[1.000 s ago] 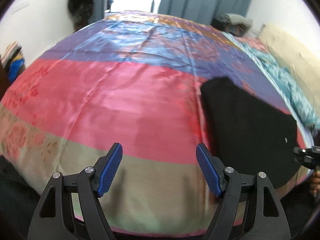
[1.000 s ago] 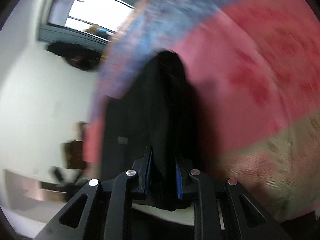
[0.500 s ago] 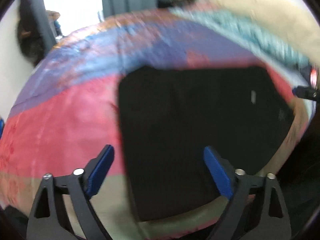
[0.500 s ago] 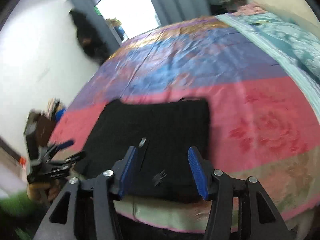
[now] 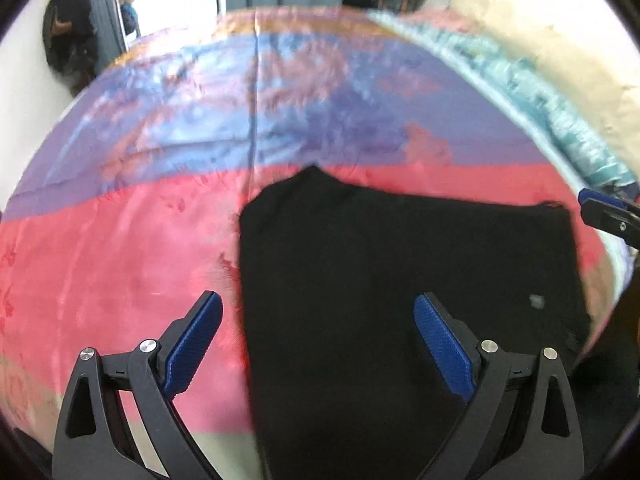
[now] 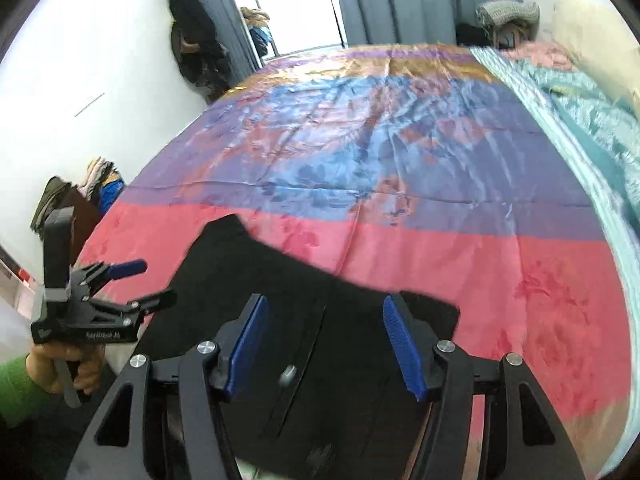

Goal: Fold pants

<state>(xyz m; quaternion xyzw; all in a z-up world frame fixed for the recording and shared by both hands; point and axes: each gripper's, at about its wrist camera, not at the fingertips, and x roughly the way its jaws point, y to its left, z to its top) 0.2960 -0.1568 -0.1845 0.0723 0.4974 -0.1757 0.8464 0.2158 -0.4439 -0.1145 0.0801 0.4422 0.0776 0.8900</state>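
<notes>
Black pants (image 5: 400, 280) lie folded into a flat, roughly square block on the pink band of a striped satin bedspread (image 5: 120, 248), near the bed's front edge. No box, basket or other container shows in either view; the only thing on the bedspread is the pants.

From the left wrist view, the left gripper (image 5: 316, 344) hangs over the pants' left edge with its blue pads spread wide and nothing pinched between them. From the right wrist view, the right gripper (image 6: 324, 344) hovers over the pants' near part, its jaws about half apart and empty; a small button (image 6: 287, 374) shows on the cloth below, though blur leaves it uncertain.

A second ago the right gripper was clamped on a raised fold of the pants; its jaws have just been opening and the cloth now lies flat beneath them. The left gripper's jaws have also just been opening further. It was over bare bedspread then, with the pants off to its right.

A hand (image 6: 60, 368) in a green sleeve (image 6: 16, 388) holds the left gripper.
</notes>
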